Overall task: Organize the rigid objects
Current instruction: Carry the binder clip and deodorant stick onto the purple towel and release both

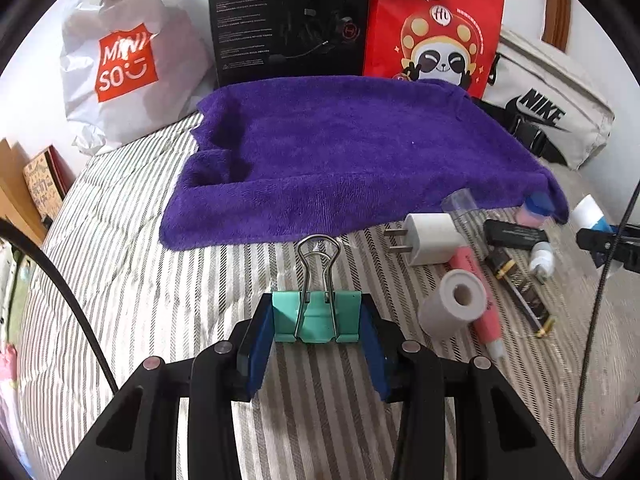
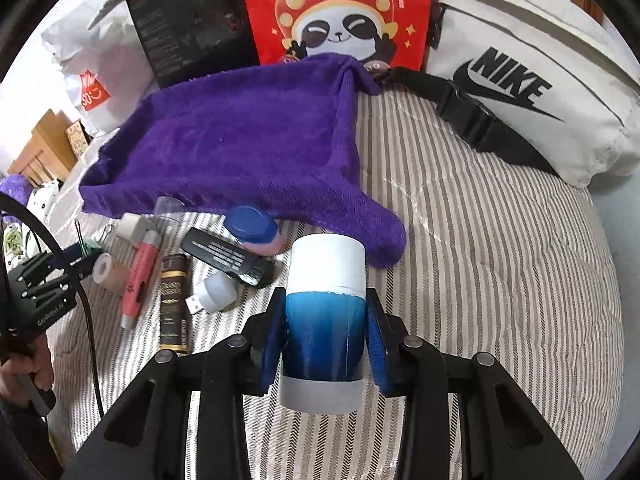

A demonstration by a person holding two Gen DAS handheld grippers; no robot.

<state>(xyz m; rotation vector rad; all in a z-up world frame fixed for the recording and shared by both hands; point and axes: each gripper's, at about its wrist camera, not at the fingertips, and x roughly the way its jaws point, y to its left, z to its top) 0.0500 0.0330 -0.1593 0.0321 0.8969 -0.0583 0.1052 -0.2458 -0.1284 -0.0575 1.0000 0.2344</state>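
My left gripper point(image 1: 316, 320) is shut on a teal binder clip point(image 1: 316, 318), held over the striped bed in front of the purple towel point(image 1: 352, 152). My right gripper point(image 2: 326, 332) is shut on a blue and white cylinder container point(image 2: 326, 320), right of the towel's near corner point(image 2: 240, 140). Loose items lie on the bed: a white charger plug point(image 1: 430, 242), a grey tape roll point(image 1: 454, 308), a pink pen point(image 1: 482, 304), a black box point(image 2: 228, 258), a dark bar point(image 2: 174, 300), a blue-capped pink bottle point(image 2: 254, 226) and a white USB adapter point(image 2: 214, 292).
At the back stand a white Miniso bag point(image 1: 128, 60), a black headset box point(image 1: 288, 20), a red panda bag point(image 1: 436, 28) and a white Nike bag point(image 2: 532, 80). A black cable point(image 1: 68, 292) hangs at the left. The left gripper shows in the right wrist view point(image 2: 44, 284).
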